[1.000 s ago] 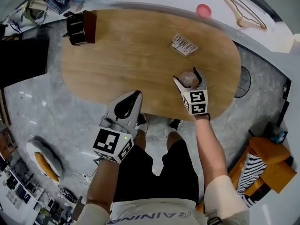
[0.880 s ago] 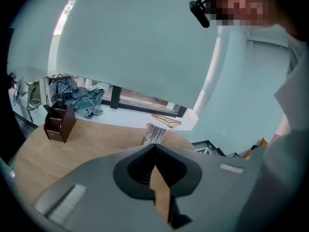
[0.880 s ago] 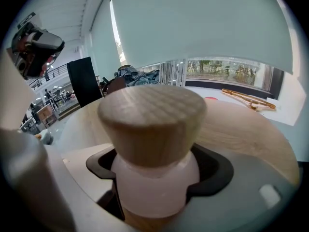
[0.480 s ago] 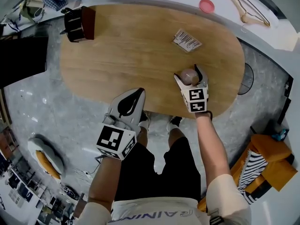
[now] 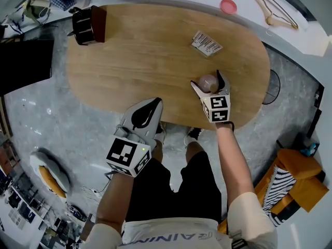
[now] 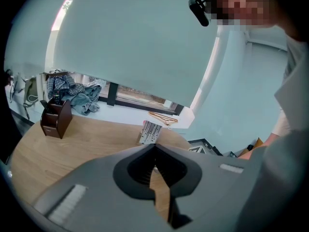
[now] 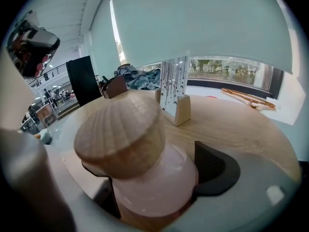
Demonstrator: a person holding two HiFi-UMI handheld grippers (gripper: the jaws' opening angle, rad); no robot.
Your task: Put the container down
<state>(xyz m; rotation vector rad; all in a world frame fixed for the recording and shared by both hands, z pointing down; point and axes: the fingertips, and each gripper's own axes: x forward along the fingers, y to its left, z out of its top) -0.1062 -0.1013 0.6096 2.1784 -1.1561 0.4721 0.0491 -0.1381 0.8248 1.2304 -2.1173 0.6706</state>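
Pale pink, round-bodied container with a ribbed, shell-like wooden lid [image 5: 209,82]: stands upright on the oval light-wood table [image 5: 135,61], toward its near right edge. Sits between the 2 jaws of the right gripper [image 5: 207,80], white with black inner pads and a marker cube. Jaws spread wide on either side, having just been opening; grip released, pads just beside the pink body rather than squeezing it. Slants down toward the tabletop.

Farther along the table, beyond the container: white packet printed with black barcode-like stripes [image 5: 206,43], near but clearly apart from it. At the far left end: dark brown wooden organiser box [image 5: 89,26], well apart from everything else on the wood.

Left gripper [image 5: 154,104], grey-white with its own marker cube: hovers at the near edge of the table, well apart from the container. Jaws pressed together, tips meeting, nothing between them.

On the white ledge past the table: small pink round dish-like thing [image 5: 228,6] and, just beside it to the right, light wooden clothes hanger [image 5: 271,10]. Around the table: grey mottled floor [image 5: 41,108].
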